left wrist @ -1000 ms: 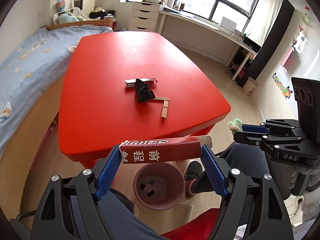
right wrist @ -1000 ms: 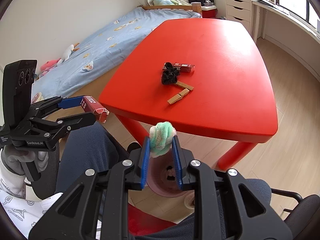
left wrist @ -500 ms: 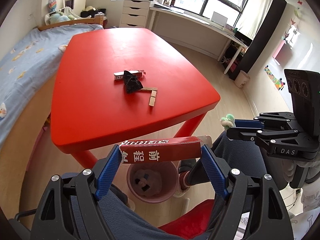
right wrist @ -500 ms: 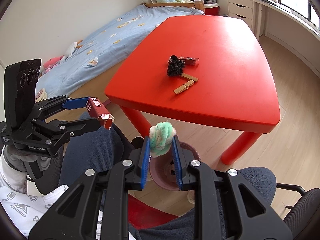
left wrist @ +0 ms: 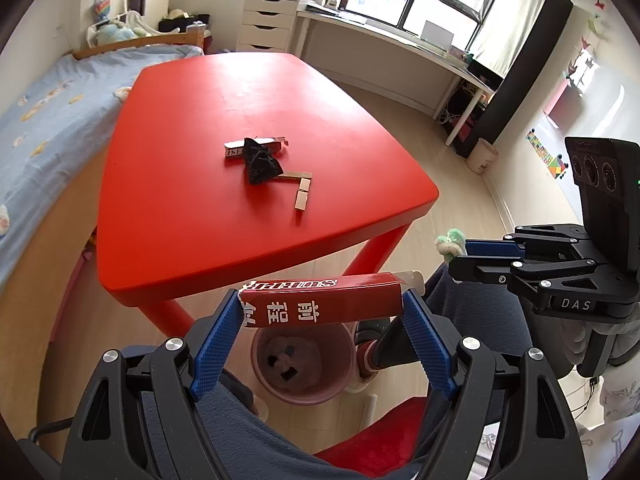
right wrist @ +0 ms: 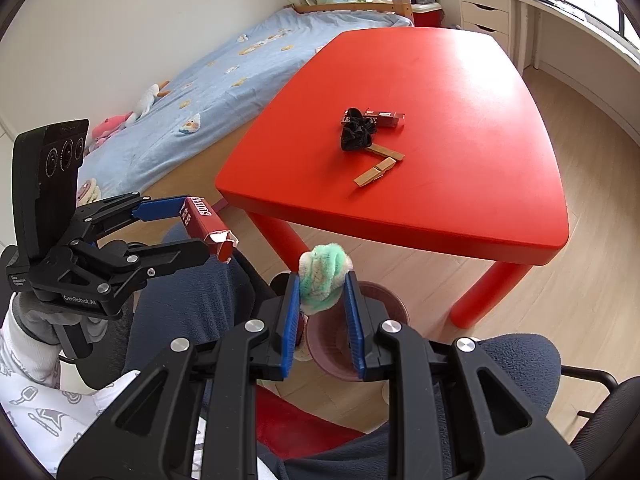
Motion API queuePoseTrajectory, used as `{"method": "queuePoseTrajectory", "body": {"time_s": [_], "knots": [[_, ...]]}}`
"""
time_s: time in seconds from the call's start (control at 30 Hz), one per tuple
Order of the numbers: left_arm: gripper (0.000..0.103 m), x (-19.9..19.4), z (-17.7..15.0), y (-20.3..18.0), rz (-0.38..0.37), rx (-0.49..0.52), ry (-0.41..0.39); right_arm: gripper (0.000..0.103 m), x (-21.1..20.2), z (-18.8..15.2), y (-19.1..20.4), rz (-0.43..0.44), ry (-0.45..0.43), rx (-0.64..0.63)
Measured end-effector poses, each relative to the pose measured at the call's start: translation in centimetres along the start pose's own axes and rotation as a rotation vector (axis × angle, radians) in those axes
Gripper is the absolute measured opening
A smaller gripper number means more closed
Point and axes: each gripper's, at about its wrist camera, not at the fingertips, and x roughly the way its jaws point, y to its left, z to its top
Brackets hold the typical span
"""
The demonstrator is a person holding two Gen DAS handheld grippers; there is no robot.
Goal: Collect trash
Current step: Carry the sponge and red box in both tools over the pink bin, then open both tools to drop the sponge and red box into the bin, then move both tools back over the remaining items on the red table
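Left tongs (left wrist: 322, 312) are gripping a red box (left wrist: 320, 306) at lower centre; right tongs (right wrist: 322, 312) are opening, green wad (right wrist: 324, 278) between them, above the bin (right wrist: 384, 308).

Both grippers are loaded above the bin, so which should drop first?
Probably right. Its jaws are already opening around the green wad, directly over the bin. The left gripper holds its red box above the bin's near rim.
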Motion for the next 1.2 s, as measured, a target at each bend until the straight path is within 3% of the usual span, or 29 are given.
{"method": "queuePoseTrajectory", "body": {"time_s": [0.03, 0.1, 0.27, 0.5, 1.2], "knots": [[0.079, 0.0, 0.1, 0.1, -0.002, -0.002, 0.000, 0.026, 0.0, 0.0, 0.0, 0.002, 0.000, 0.001], [0.092, -0.1, 0.1, 0.2, 0.001, -0.005, -0.008, 0.070, 0.0, 0.0, -0.1, -0.008, -0.009, 0.001], [0.095, 0.0, 0.1, 0.7, 0.015, -0.037, -0.008, 0.092, -0.3, -0.1, -0.8, -0.034, -0.028, 0.030], [0.096, 0.0, 0.2, 1.2, 0.034, -0.056, -0.008, 0.098, -0.1, 0.0, -1.3, -0.040, -0.030, 0.060], [0.096, 0.3, 0.5, 2.3, 0.037, -0.096, 0.000, 0.100, 0.2, 0.2, -1.7, -0.038, -0.017, 0.086]]}}
